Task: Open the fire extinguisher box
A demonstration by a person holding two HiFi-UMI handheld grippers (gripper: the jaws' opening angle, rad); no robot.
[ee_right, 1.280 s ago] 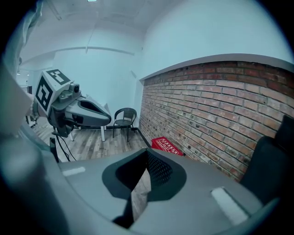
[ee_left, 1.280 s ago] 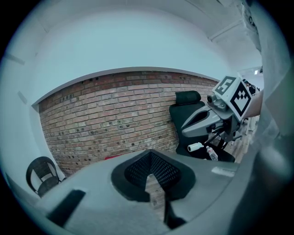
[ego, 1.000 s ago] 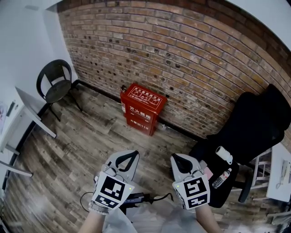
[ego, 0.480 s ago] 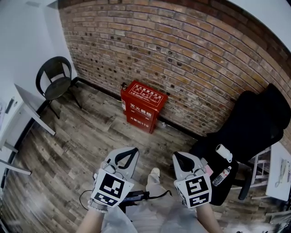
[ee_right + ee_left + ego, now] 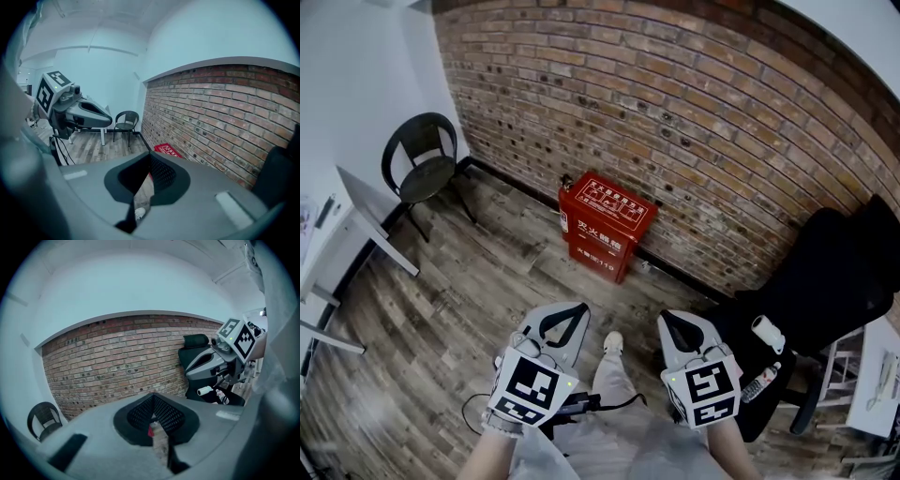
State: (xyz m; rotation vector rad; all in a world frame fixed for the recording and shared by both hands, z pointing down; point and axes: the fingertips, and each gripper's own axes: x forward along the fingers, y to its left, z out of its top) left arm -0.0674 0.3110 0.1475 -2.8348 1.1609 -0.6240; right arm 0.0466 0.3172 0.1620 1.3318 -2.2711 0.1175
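Observation:
A red fire extinguisher box point(image 5: 605, 225) with white print stands on the wooden floor against the brick wall, its lid down. Both grippers are held well short of it, low in the head view. My left gripper point(image 5: 566, 317) points toward the box with its jaws together and nothing between them. So does my right gripper point(image 5: 673, 323), shut and empty. In the right gripper view the box point(image 5: 168, 150) shows just beyond the right gripper point(image 5: 149, 174). In the left gripper view a red sliver of it shows through the slit of the left gripper point(image 5: 153, 416).
A black chair point(image 5: 422, 169) stands in the left corner beside a white table point(image 5: 356, 220). A black office chair point(image 5: 834, 272) with a bottle point(image 5: 766, 383) and a white roll point(image 5: 766, 333) is at the right. A cable point(image 5: 600, 405) and the person's shoe point(image 5: 612, 343) lie below the grippers.
The person has stepped forward: a shoe now shows between the grippers and the view has shifted toward the box. Both grippers keep their pose and stay shut.

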